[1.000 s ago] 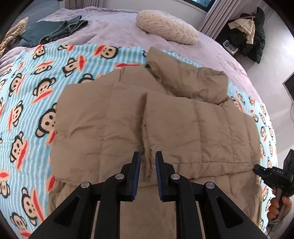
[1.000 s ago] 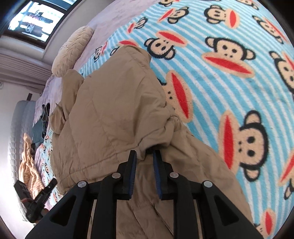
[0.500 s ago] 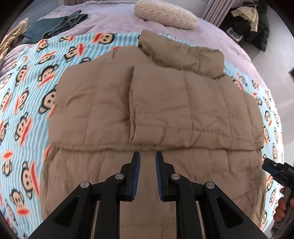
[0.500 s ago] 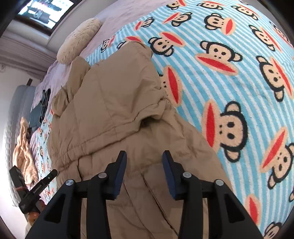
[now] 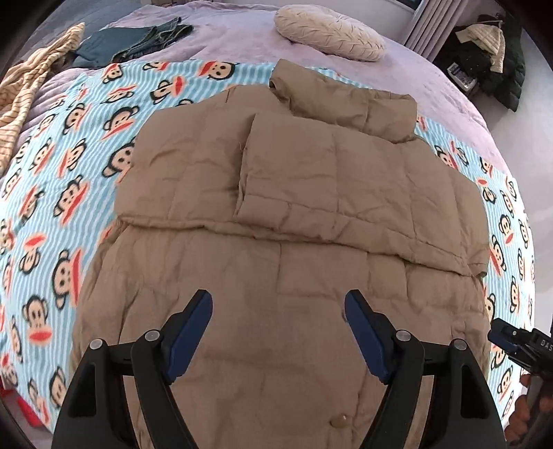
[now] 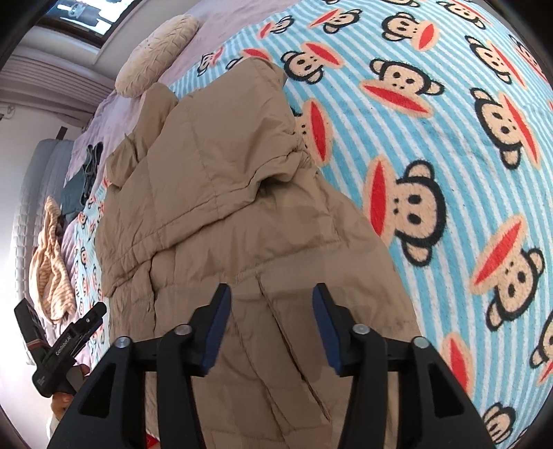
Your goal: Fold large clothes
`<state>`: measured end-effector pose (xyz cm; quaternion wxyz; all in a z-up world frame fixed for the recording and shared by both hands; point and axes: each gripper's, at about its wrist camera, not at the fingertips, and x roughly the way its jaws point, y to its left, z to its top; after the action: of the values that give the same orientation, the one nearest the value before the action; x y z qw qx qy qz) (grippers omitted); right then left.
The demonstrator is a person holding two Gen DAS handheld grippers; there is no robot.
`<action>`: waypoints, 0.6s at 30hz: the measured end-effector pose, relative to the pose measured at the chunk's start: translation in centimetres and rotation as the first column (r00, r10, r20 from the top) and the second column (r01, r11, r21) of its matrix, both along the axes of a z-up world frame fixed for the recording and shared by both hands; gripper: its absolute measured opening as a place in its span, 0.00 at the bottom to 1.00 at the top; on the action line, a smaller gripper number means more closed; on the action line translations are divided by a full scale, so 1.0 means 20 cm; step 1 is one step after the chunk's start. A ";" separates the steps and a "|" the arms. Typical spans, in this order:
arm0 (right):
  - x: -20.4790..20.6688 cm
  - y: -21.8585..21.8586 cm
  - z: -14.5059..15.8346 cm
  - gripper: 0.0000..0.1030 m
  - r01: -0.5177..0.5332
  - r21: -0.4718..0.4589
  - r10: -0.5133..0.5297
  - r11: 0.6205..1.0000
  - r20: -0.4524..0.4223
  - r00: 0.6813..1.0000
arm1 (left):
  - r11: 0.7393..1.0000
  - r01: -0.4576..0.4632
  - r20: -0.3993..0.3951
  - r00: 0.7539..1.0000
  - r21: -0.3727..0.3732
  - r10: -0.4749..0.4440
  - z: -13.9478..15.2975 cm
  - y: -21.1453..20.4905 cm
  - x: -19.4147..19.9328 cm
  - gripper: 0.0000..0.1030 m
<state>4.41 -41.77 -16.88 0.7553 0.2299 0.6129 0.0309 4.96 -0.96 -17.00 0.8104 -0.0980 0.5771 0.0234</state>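
A large tan quilted jacket point(image 5: 276, 214) lies flat on a monkey-print blanket point(image 5: 65, 165), with its sleeves folded across the chest and the collar at the far end. My left gripper point(image 5: 278, 307) is open and empty, above the jacket's lower half. My right gripper point(image 6: 271, 304) is open and empty, above the jacket's point(image 6: 221, 193) right side near a pocket flap. The right gripper also shows at the right edge of the left wrist view point(image 5: 518, 345), and the left gripper at the lower left of the right wrist view point(image 6: 62, 345).
A cream pillow point(image 5: 328, 31) lies at the bed's far end. Dark folded clothes point(image 5: 134, 41) and a striped beige garment point(image 5: 31, 86) lie at the far left. Dark coats point(image 5: 490, 51) are piled beside the bed at the far right.
Both grippers have opened and let go of the jacket's sleeves, which now lie folded on its front. Both have drawn back toward the jacket's hem end.
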 end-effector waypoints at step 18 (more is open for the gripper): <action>-0.26 0.21 0.06 0.89 -0.083 0.109 0.086 0.991 -0.025 0.996 | 0.997 0.007 -0.042 0.999 0.076 -0.004 0.21 -0.03 -0.35 1.00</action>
<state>-0.75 -37.47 -15.59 0.7308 0.2446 0.6305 0.0925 -2.01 -1.50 -12.87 0.8015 -0.0649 0.5928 0.0452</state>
